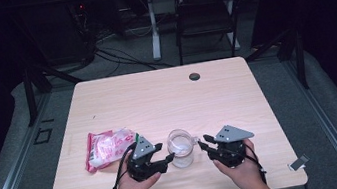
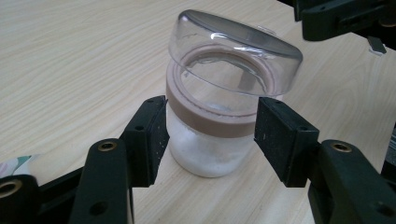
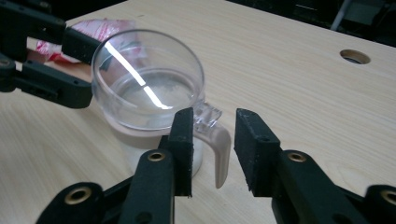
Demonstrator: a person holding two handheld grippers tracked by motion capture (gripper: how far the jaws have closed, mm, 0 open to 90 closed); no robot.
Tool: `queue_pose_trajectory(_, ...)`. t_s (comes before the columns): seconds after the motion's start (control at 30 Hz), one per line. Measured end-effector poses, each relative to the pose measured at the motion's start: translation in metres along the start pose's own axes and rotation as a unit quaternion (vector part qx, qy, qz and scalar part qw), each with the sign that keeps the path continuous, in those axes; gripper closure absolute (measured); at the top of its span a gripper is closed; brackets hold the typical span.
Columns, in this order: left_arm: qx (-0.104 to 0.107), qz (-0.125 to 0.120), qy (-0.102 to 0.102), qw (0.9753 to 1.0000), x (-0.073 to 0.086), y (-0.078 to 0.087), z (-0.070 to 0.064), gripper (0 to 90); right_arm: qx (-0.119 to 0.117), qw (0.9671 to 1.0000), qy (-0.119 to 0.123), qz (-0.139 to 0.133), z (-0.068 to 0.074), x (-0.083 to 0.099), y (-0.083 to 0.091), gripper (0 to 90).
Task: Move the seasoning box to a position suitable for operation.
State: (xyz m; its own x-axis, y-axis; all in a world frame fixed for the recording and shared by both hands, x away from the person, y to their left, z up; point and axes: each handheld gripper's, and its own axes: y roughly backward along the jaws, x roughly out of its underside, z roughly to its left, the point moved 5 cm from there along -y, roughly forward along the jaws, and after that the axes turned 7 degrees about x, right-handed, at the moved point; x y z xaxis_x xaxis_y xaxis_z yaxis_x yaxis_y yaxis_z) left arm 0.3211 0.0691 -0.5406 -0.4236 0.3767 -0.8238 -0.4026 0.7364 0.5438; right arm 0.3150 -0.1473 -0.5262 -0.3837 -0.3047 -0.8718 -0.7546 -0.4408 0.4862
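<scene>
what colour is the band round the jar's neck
Dusty pink-brown band on the clear jar; clearest in the left gripper view.

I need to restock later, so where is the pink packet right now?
In the high view the pink packet lies on the table at the near left, just left of the left gripper and farther left of the jar.

red-and-white packet [image 1: 106, 148] print too small to read; left gripper [image 1: 152, 160] covers its right corner; jar [image 2: 210, 135] contents blurry
</scene>
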Motion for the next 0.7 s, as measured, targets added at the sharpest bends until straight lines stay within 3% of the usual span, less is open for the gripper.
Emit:
queue_pose_trajectory(0.2,-0.004,-0.002,0.011,0.9999,0.001,0.002,0.003,45.9,0.008,0.9996,-0.027,0.006,-0.01,-0.002,0.002,65.1)
queue_pose_trajectory(0.37,-0.002,0.0,0.009,1.0,0.001,-0.001,0.001,48.6,-0.001,0.9989,-0.045,0.012,-0.012,-0.003,-0.001,64.7)
queue_pose_trajectory(0.57,0.001,-0.008,0.0,1.0,-0.001,0.001,-0.001,53.3,0.001,0.9985,-0.054,0.009,-0.011,-0.014,0.001,71.7)
queue_pose_trajectory(0.7,0.007,-0.019,0.005,0.9998,-0.003,0.002,-0.002,60.7,-0.005,0.9981,-0.058,0.019,-0.008,-0.021,-0.003,75.9)
